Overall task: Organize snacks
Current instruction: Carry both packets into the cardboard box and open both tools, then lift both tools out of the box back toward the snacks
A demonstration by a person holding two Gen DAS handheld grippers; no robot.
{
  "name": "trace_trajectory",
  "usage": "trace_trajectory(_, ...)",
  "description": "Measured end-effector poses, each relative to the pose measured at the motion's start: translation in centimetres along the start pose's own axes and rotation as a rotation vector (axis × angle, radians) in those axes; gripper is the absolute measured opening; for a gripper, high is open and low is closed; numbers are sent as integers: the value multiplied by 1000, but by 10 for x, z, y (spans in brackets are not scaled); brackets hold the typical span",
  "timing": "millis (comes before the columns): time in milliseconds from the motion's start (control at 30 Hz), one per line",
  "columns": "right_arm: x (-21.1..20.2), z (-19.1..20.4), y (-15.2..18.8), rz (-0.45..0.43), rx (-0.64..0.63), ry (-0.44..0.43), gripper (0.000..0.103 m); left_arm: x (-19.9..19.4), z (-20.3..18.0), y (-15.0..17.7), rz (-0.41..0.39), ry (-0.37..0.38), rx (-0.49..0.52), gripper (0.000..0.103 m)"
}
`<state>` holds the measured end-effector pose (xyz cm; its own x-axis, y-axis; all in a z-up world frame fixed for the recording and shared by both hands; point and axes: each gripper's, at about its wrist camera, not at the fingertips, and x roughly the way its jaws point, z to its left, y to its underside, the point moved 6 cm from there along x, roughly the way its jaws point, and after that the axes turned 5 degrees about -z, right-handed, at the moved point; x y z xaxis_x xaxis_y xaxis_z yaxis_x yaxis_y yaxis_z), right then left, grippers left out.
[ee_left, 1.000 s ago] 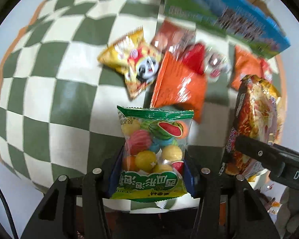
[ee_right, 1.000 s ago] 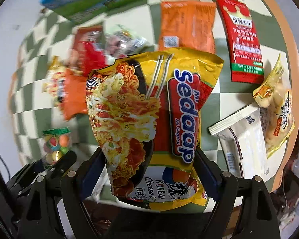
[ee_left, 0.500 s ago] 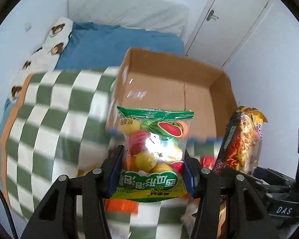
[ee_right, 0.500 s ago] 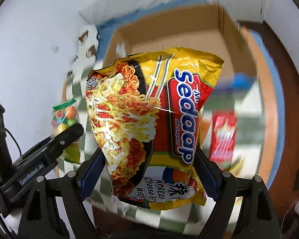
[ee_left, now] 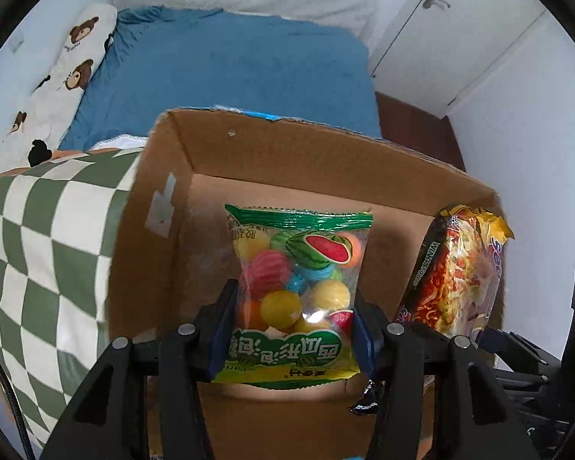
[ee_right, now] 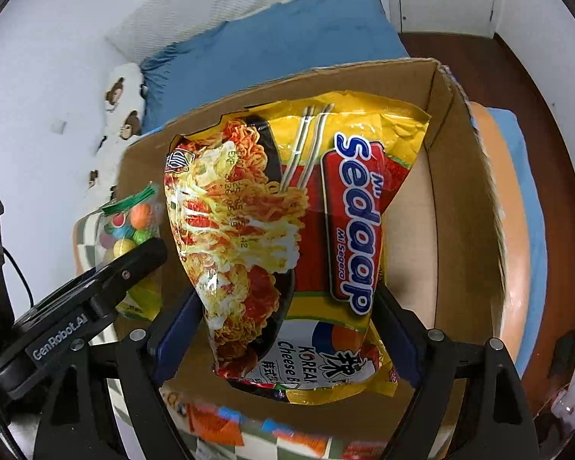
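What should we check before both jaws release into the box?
1. Left gripper shut on candy bag: ok.
2. Right gripper shut on noodle pack: ok.
3. Candy bag over the box opening: ok, cardboard floor shows behind it.
4. Noodle pack over the opening: ok, box walls frame it in the right wrist view.
5. Box floor free for both: cannot tell, the bags hide most of it.
6. Gap between the two grippers: ok, side by side, bags not touching.
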<state>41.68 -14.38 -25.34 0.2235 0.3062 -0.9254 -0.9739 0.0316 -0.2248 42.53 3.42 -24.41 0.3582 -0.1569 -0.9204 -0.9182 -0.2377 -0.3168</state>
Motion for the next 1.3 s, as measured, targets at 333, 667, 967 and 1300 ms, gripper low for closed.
trace_trajectory(333, 74, -3, -34, 103, 19, 22, 88, 43, 1, -13, 88, -24, -13, 50)
trace_trajectory(667, 79, -10, -50, 88, -1, 24, 95, 39, -3, -22, 36, -42, 21, 88)
trace_trajectory(967, 54, -9, -33, 35, -58, 84, 96, 9, 7, -3, -62, -92, 41, 92)
trace_trajectory(1300, -3, -15, 6, -121, -129, 160, 96, -59, 16, 33, -228, -176, 57, 92)
